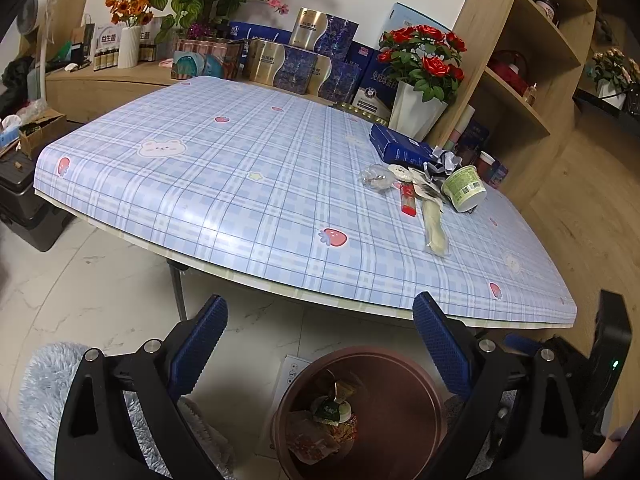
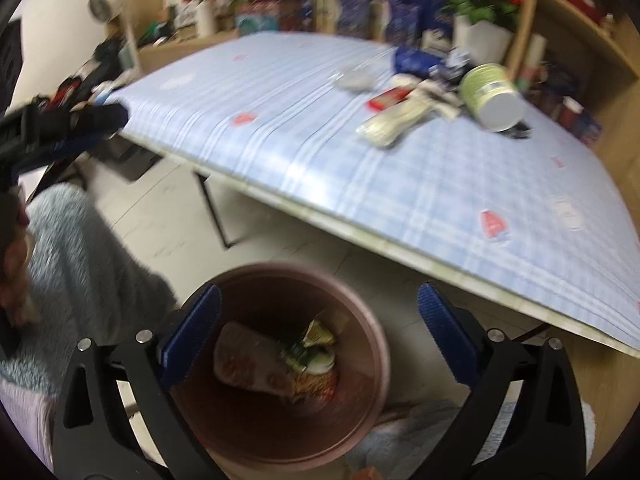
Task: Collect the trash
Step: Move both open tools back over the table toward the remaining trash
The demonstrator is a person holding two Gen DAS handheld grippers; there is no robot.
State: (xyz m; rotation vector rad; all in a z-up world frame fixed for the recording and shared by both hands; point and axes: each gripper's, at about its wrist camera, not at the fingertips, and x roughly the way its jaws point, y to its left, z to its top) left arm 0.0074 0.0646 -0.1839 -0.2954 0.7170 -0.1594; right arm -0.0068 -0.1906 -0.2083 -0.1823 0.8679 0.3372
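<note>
A pile of trash lies at the table's far right: a tipped green-and-white cup (image 1: 465, 189) (image 2: 491, 95), a red packet (image 1: 408, 199) (image 2: 389, 98), a pale long wrapper (image 1: 435, 227) (image 2: 394, 121), a clear crumpled bag (image 1: 376, 178) (image 2: 354, 78) and a blue box (image 1: 400, 146). A brown bin (image 1: 360, 412) (image 2: 288, 368) stands on the floor below the table edge with wrappers inside. My left gripper (image 1: 320, 332) is open and empty above the floor by the bin. My right gripper (image 2: 320, 320) is open and empty right over the bin.
The blue plaid table (image 1: 240, 184) (image 2: 280, 120) has gift boxes, a white vase of red roses (image 1: 416, 112) and flowers behind it. Wooden shelves (image 1: 520, 80) stand at right. A fluffy grey rug (image 1: 44, 392) lies on the floor at left. The right view is blurred.
</note>
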